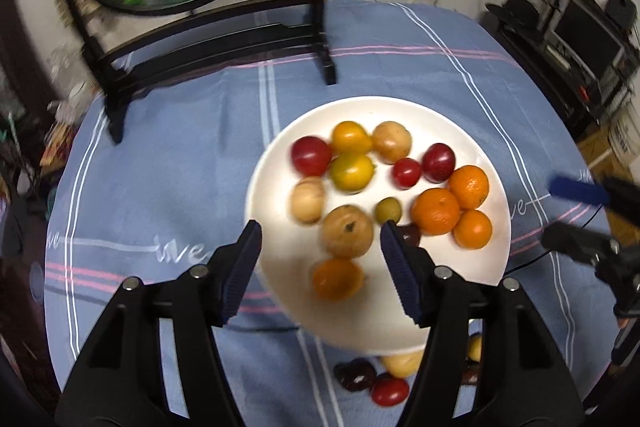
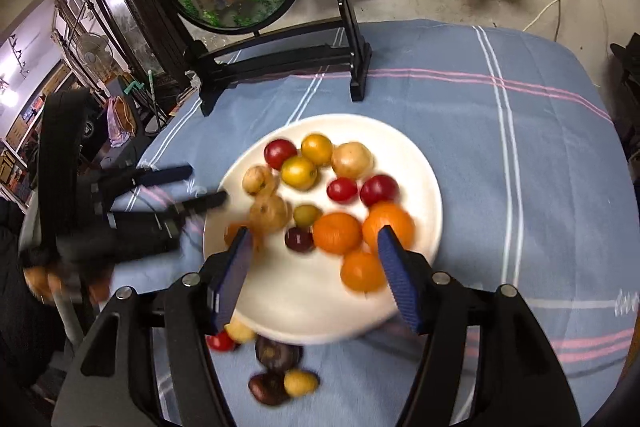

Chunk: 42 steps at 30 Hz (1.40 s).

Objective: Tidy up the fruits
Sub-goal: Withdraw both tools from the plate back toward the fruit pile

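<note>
Orange mandarins on white plate, blue striped tablecloth.

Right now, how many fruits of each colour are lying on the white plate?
Orange fruits: 4
Red fruits: 3
Tan fruits: 3
Yellow fruits: 2
Green fruit: 1
Dark purple fruit: 1
Total on the white plate: 14

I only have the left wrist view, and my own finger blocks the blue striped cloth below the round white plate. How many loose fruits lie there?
Observer: Five, by the right wrist view: one small red fruit, two yellow fruits, two dark purple fruits.
Operator: What's half hidden on the plate?
Observer: A dark red fruit beside an orange mandarin.
Operator: Is the right gripper holding anything?
Observer: No, it is open and empty.
</note>
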Each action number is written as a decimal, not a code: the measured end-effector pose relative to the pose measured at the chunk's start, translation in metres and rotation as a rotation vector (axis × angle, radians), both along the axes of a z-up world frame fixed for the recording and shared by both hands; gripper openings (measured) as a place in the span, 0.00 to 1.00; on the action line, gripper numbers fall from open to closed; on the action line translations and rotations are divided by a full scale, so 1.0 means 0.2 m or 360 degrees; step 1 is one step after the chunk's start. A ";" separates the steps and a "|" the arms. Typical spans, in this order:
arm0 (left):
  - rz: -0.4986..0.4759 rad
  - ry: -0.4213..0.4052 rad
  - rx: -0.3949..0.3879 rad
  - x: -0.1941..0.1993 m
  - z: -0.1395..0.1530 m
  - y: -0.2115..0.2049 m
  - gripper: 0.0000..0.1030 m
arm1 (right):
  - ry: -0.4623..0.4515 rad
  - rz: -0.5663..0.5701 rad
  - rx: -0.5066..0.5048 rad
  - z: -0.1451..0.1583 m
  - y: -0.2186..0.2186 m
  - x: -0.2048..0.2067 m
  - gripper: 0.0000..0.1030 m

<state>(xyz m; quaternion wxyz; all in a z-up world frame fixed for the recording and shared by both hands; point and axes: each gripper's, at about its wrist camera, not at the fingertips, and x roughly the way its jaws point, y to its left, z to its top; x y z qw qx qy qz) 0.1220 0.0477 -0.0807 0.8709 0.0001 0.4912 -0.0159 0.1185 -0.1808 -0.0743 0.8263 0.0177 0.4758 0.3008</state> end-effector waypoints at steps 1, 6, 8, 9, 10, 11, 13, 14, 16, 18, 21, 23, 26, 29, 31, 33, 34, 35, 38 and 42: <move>0.0026 -0.0003 -0.0007 -0.03 0.01 0.03 0.62 | 0.0014 -0.0002 -0.0004 -0.01 -0.02 -0.03 0.63; 0.0127 0.0004 -0.0080 -0.19 0.02 0.14 0.63 | 0.0110 -0.0044 -0.0008 -0.08 -0.11 -0.22 0.63; 0.0159 0.0006 -0.0103 -0.28 0.02 0.16 0.63 | 0.0140 -0.0042 0.0049 -0.09 -0.11 -0.29 0.63; 0.0164 0.0005 -0.0107 -0.32 0.02 0.15 0.63 | 0.0144 -0.0030 0.0067 -0.08 -0.11 -0.32 0.63; 0.0169 0.0003 -0.0111 -0.35 0.03 0.15 0.63 | 0.0146 -0.0011 0.0080 -0.08 -0.09 -0.35 0.63; 0.0172 -0.0006 -0.0117 -0.41 0.03 0.14 0.63 | 0.0143 0.0021 0.0093 -0.08 -0.06 -0.38 0.63; 0.0177 -0.0018 -0.0119 -0.50 0.05 0.11 0.63 | 0.0139 0.0082 0.0102 -0.06 0.00 -0.41 0.63; 0.0173 -0.0027 -0.0118 -0.54 0.06 0.11 0.63 | 0.0141 0.0117 0.0107 -0.05 0.03 -0.43 0.63; 0.0196 -0.0057 -0.0086 -0.65 0.08 0.09 0.65 | 0.0145 0.0191 0.0144 -0.03 0.10 -0.45 0.63; 0.0237 -0.0071 -0.0054 -0.75 0.10 0.09 0.65 | 0.0140 0.0261 0.0166 -0.01 0.16 -0.47 0.63; 0.0335 -0.0085 -0.0042 -0.93 0.15 0.10 0.65 | 0.0166 0.0372 0.0196 -0.01 0.26 -0.49 0.64; 0.0411 -0.0112 -0.0033 -1.05 0.20 0.11 0.66 | 0.0233 0.0445 0.0239 -0.03 0.33 -0.50 0.64; 0.0538 -0.0167 0.0017 -1.26 0.27 0.14 0.68 | 0.0319 0.0554 0.0282 -0.04 0.46 -0.52 0.64; 0.0672 -0.0206 0.0038 -1.44 0.33 0.18 0.69 | 0.0359 0.0622 0.0301 -0.03 0.55 -0.58 0.64; 0.0751 -0.0237 0.0002 -1.57 0.37 0.20 0.70 | 0.0402 0.0674 0.0297 -0.02 0.63 -0.62 0.64; 0.0818 -0.0274 -0.0023 -1.66 0.42 0.22 0.71 | 0.0421 0.0718 0.0292 0.00 0.71 -0.66 0.64; 0.0841 -0.0302 -0.0046 -1.70 0.44 0.23 0.71 | 0.0422 0.0743 0.0300 0.02 0.74 -0.68 0.64; 0.0861 -0.0326 -0.0060 -1.74 0.46 0.23 0.71 | 0.0415 0.0771 0.0311 0.04 0.76 -0.70 0.64; 0.0897 -0.0370 -0.0039 -1.81 0.51 0.23 0.73 | 0.0378 0.0849 0.0314 0.09 0.84 -0.76 0.65; 0.0956 -0.0396 -0.0009 -1.86 0.56 0.24 0.74 | 0.0391 0.0900 0.0319 0.11 0.89 -0.79 0.66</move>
